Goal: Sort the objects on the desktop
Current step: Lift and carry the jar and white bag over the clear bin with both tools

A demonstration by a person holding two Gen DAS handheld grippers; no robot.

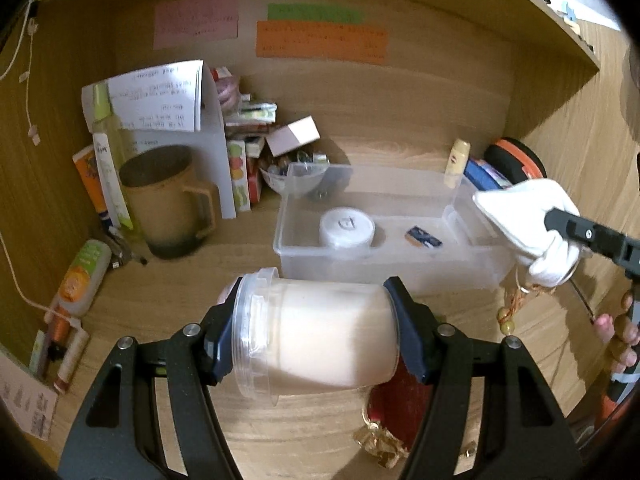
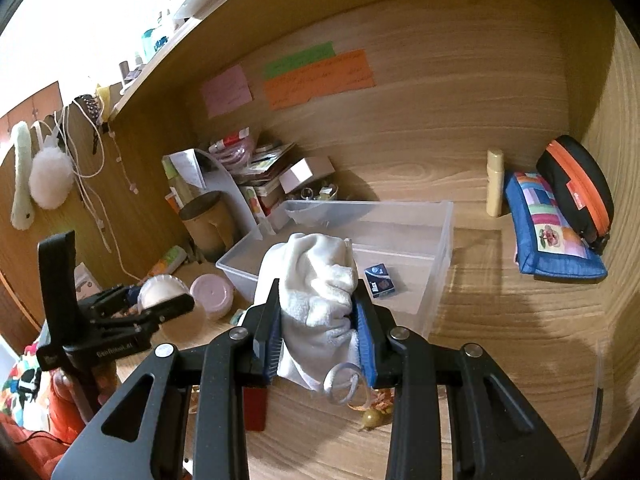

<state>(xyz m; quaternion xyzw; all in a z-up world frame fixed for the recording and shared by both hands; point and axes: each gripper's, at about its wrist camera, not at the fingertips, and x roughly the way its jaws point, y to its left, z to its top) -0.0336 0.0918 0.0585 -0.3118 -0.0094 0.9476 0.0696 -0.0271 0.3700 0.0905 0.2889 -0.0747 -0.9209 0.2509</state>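
My left gripper (image 1: 316, 332) is shut on a clear plastic jar of cream-coloured stuff (image 1: 320, 332), held on its side above the desk, just in front of the clear plastic bin (image 1: 400, 268). The bin holds a white round tub (image 1: 347, 227) and a small blue box (image 1: 424, 237). My right gripper (image 2: 318, 312) is shut on a white cloth (image 2: 316, 280), held over the bin's (image 2: 438, 280) near edge; the cloth also shows in the left wrist view (image 1: 528, 228). The left gripper with the jar (image 2: 162, 294) shows at the left of the right wrist view.
A brown mug (image 1: 168, 204), bottles, papers and small boxes crowd the back left corner. A pink-lidded jar (image 2: 212, 294) stands left of the bin. A cream tube (image 2: 495, 184), a blue patchwork pouch (image 2: 552, 232) and a black-orange case (image 2: 576, 188) lie at the right. A red charm (image 1: 396, 408) lies under my left gripper.
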